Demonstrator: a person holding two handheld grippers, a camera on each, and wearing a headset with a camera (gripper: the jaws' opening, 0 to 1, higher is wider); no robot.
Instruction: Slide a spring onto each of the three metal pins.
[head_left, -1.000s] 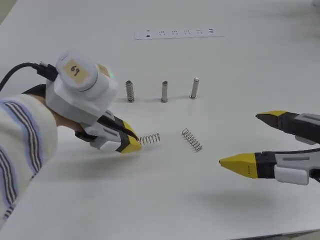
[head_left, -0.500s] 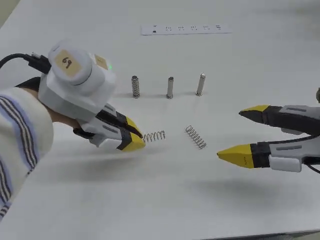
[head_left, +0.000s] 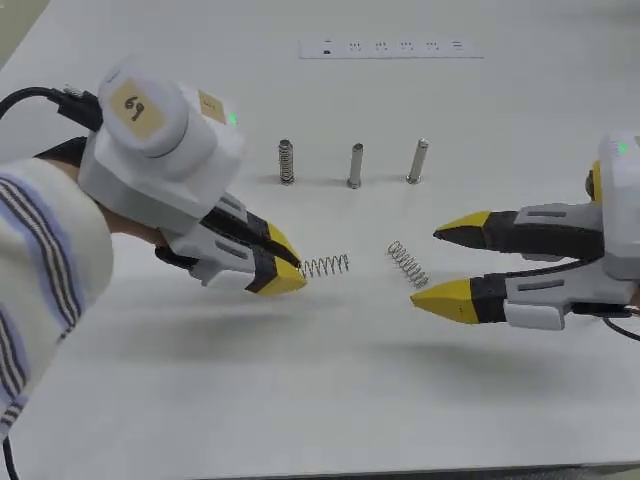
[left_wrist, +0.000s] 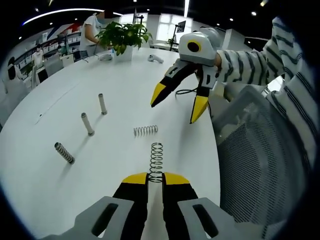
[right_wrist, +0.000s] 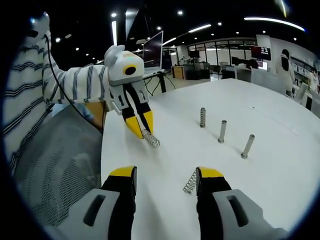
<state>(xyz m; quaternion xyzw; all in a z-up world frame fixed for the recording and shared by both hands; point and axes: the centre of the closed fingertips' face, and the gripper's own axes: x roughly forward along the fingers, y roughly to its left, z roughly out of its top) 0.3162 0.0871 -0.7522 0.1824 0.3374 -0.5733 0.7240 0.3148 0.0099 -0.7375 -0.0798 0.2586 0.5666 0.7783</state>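
Note:
Three metal pins stand in a row on the white table (head_left: 330, 400). The left pin (head_left: 287, 162) wears a spring; the middle pin (head_left: 356, 165) and right pin (head_left: 418, 161) are bare. My left gripper (head_left: 285, 275) is shut on one end of a spring (head_left: 325, 265) (left_wrist: 156, 160), which points forward low over the table. A second spring (head_left: 407, 263) (right_wrist: 190, 182) lies loose. My right gripper (head_left: 430, 265) (right_wrist: 166, 173) is open just right of it, the spring close to one fingertip (right_wrist: 210, 173).
A white power strip (head_left: 390, 47) lies at the table's far edge. In the left gripper view, a potted plant (left_wrist: 122, 35) and a person (left_wrist: 92, 30) are at the table's far end. A mesh chair (left_wrist: 255, 150) stands beside the table.
My right gripper has moved left, closing in on the loose spring, still open. The left gripper stays shut on its spring in about the same spot.

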